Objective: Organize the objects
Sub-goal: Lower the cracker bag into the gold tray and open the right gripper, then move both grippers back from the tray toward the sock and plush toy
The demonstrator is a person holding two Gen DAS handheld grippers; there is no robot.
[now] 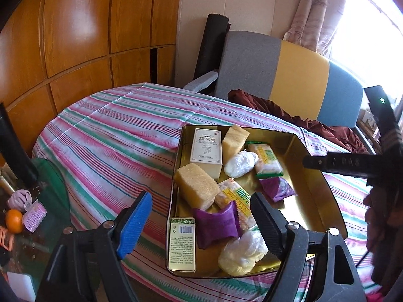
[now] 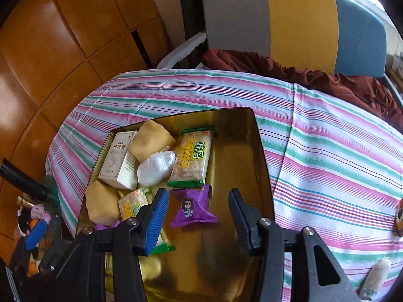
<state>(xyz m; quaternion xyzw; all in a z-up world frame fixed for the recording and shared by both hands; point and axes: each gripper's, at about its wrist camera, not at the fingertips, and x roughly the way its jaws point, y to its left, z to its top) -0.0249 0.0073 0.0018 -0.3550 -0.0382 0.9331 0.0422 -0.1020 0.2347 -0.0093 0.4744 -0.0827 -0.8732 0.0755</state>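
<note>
Left wrist view is showing me my left tool (image 1: 199,219) hanging with its jaws spread wide and gripping nothing, above the near end of the gold tray (image 1: 317,191), which is sitting on the striped worktop (image 1: 113,138). Taking that tray as my landmark: at its far left corner a white box (image 1: 206,151) is lying, with a yellow sponge-like block (image 1: 234,141) just beside it at the far edge; a second such block (image 1: 197,188) is lying near the tray's left wall, closer to me. Toward the tray's middle I am seeing a white plastic-wrapped bundle (image 1: 240,163), a green-edged snack pack (image 1: 267,161) touching it, and a purple packet (image 1: 277,188) nearer to me. At the tray's near end a second purple packet (image 1: 216,224) is overlapping another snack pack (image 1: 234,201), a green-and-gold box (image 1: 182,244) is lying along the left wall, and a clear-wrapped yellowish bundle (image 1: 241,254) is sitting in the near corner. Right wrist view is showing my right tool (image 2: 199,216) also gaping open and empty, hovering over the tray's (image 2: 254,166) bare right side, with the purple packet with a cartoon figure (image 2: 192,207) lying in the tray between the fingers in this view; whether either pad is touching it I cannot tell. Off the tray, on the worktop's (image 2: 327,151) right side, a pale wrapped item (image 2: 376,276) is lying well apart from it.
</note>
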